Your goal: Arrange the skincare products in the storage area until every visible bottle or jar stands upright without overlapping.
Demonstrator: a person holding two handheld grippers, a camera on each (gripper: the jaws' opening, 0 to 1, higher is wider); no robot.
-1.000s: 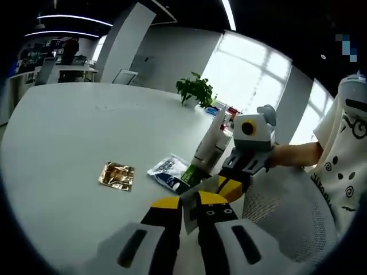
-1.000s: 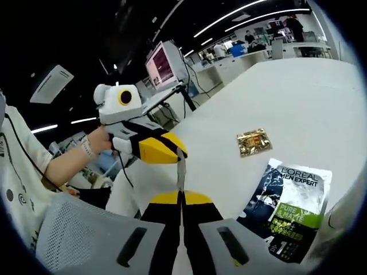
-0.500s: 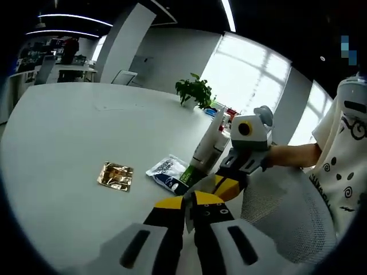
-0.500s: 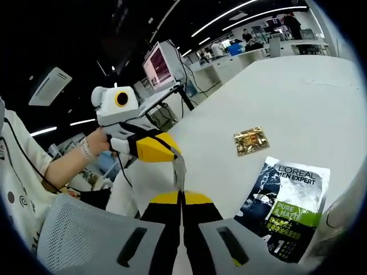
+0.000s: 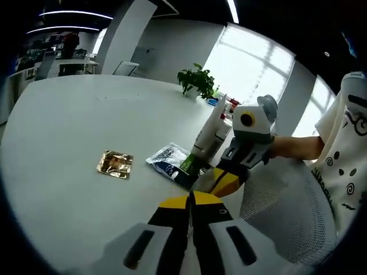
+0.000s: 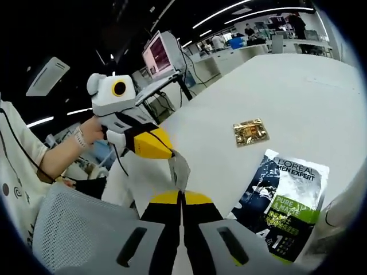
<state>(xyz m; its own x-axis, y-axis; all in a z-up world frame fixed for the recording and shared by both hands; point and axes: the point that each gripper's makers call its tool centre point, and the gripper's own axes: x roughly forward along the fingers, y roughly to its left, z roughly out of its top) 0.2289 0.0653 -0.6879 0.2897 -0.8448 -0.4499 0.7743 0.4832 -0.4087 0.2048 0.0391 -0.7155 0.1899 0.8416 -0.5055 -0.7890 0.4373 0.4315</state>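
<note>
Both grippers, left [image 5: 190, 201] and right [image 6: 182, 197], jaws together, pinch one small foil sachet [image 6: 179, 169] between them. Light, floppy, slick; hold by edges. L'Oréal sachet [image 6: 285, 199] flat just right of right gripper; gold sachet [image 6: 250, 132] farther ahead on surface [image 6: 298, 91]; tube [image 5: 210, 134] upright beyond.

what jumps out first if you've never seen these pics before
Probably the two yellow-and-black grippers meeting nose to nose at the near edge of the white table: the left gripper pinches a small silvery sachet just above the shut right gripper. Behind them lie a gold foil packet and a L'Oreal Men Expert sachet, with a white tube standing beside it.
</note>
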